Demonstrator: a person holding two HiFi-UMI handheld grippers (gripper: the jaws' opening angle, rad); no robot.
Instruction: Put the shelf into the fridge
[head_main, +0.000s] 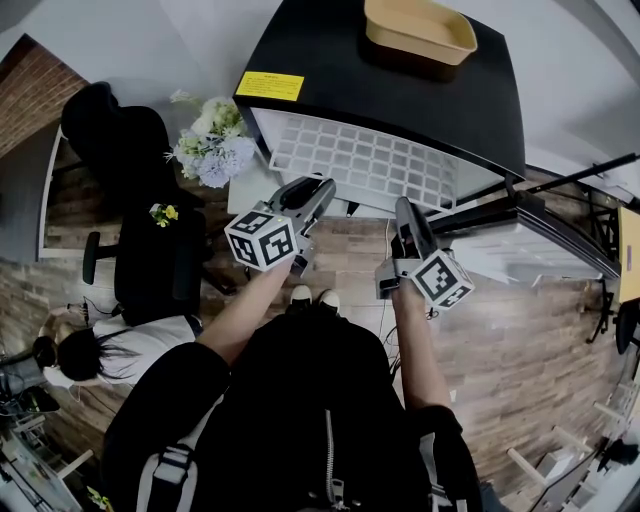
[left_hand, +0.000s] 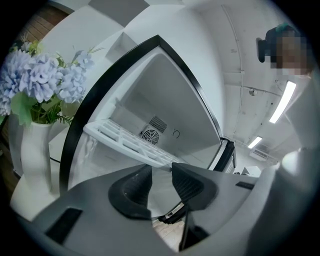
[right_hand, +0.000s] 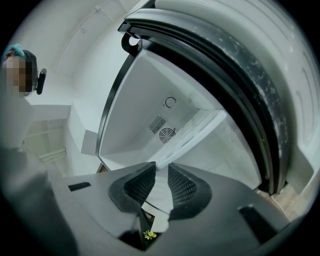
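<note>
From overhead, the white grid shelf (head_main: 360, 165) juts partway out of the open fridge (head_main: 400, 70). The left claw (head_main: 310, 192) and right claw (head_main: 405, 208) sit at its front edge. I judge the insertion step is under way; the next move calls for a level push with the 2 claws until the shelf seats.

Along the left gripper view, the left claw (left_hand: 161, 171) is nearly closed, its tips apparently pinching the near edge of the shelf (left_hand: 125, 140).

Along the right gripper view, the right claw (right_hand: 161, 172) is likewise narrowed onto the shelf (right_hand: 197, 125), which runs toward the rear fan (right_hand: 166, 135).
</note>
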